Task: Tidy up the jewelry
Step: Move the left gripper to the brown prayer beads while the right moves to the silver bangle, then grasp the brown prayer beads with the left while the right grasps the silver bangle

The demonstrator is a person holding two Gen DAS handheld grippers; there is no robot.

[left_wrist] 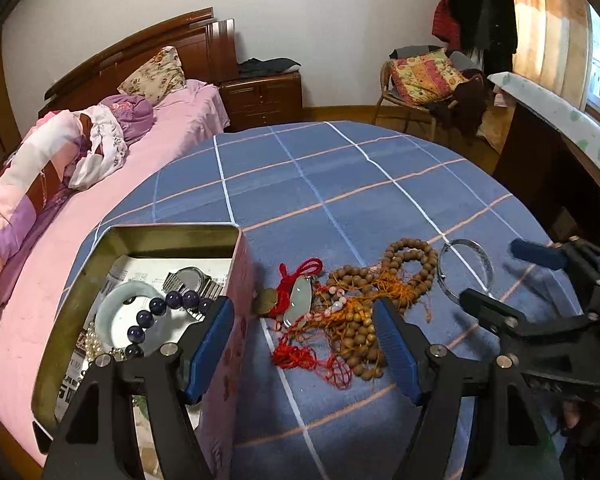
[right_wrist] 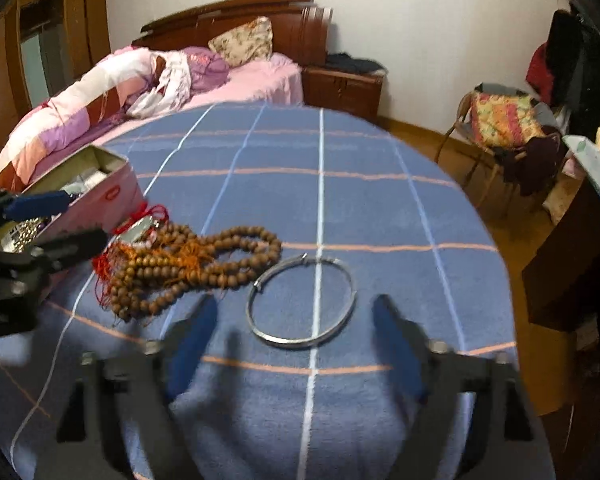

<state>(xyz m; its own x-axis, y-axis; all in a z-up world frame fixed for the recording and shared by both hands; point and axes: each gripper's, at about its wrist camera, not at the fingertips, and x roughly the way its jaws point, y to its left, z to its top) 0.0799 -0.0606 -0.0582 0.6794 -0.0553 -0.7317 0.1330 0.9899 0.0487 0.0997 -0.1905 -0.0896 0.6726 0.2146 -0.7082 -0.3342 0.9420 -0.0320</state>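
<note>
**Bedroom table: loose jewelry beside an open tin**

Blue checked cloth covers the round table, with a pink bed behind it and a chair off to the right.

One open metal tin is seen at the table's left edge. Inside it are counted one wristwatch, one pale jade bangle, one bracelet of dark purple beads and some pearls.

One tangle of brown wooden prayer beads with red and orange cords lies just right of the tin, touching a pale pendant. One silver bangle lies flat beside the beads, apart from them.

The right gripper is spread wide, nothing pinched, the silver bangle lying just ahead of its fingertips. The left gripper is also spread, empty, straddling the tin's right wall.

Much bare cloth is left beyond the jewelry, up to the far rim.
</note>
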